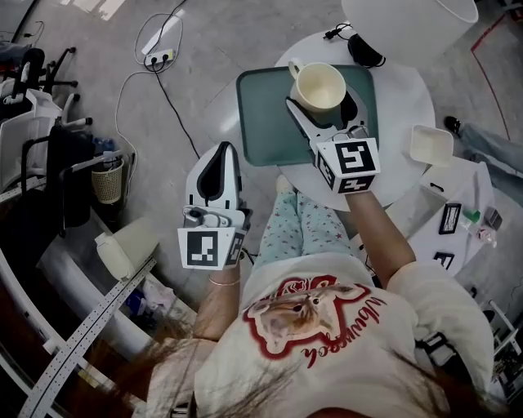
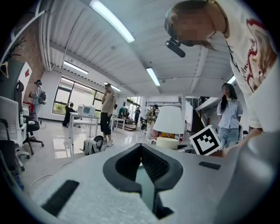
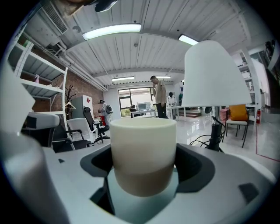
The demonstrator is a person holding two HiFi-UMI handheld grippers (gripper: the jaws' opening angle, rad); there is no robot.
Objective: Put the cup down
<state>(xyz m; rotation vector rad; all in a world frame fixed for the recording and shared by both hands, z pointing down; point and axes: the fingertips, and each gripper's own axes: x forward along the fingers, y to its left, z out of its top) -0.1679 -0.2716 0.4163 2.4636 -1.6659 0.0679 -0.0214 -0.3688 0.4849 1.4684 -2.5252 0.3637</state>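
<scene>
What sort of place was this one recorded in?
Probably an open-plan office or lab workspace: a white desk with a computer monitor, black wheeled office chairs and long ceiling strip lights, with people standing around. The right tool holds a cream ceramic cup at a small round white table.

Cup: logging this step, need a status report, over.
Left tool shut, empty, held aside. Right tool shut on cup, over green tray; touchdown unclear. Lamp stands beyond, not in the way.
</scene>
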